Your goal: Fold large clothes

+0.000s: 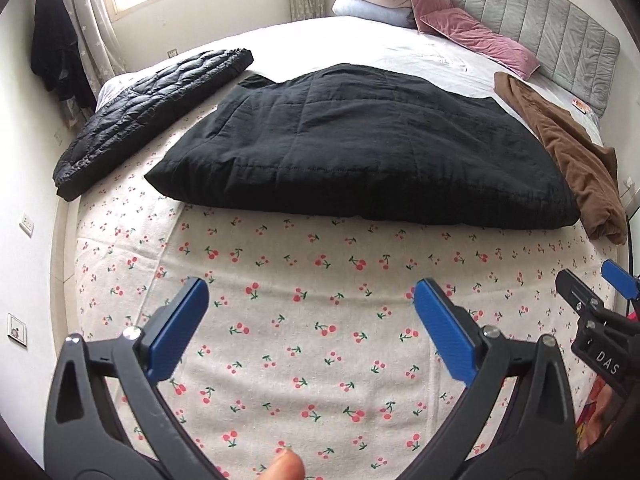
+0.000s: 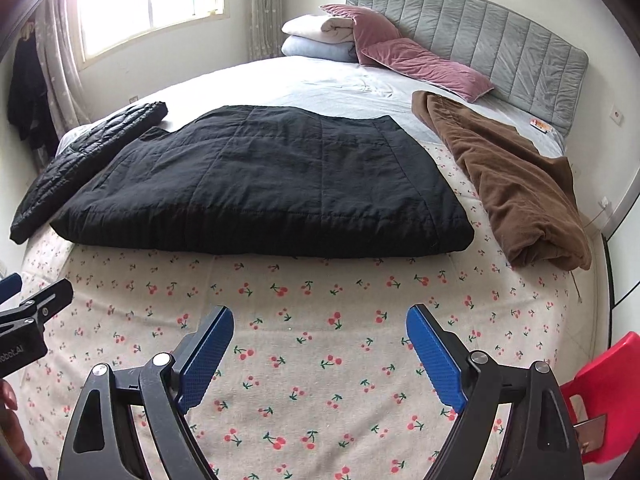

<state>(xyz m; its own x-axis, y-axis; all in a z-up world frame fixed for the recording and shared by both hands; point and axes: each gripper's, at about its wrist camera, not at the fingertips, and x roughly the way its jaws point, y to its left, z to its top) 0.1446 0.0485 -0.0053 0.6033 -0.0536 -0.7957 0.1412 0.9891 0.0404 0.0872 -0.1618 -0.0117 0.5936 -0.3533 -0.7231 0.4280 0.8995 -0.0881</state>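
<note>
A: Left to right on the bed: quilted jacket, black padded coat folded mid-bed, brown garment.

B: Left hand-held gripper and right hand-held gripper both spread, empty. I'd pinch the brown one's corners next, evenly.

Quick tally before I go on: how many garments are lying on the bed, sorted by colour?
Black: 2, the quilted coat and the puffer jacket beside it.
Brown: 1, the brown garment.
Total: 3.
</note>
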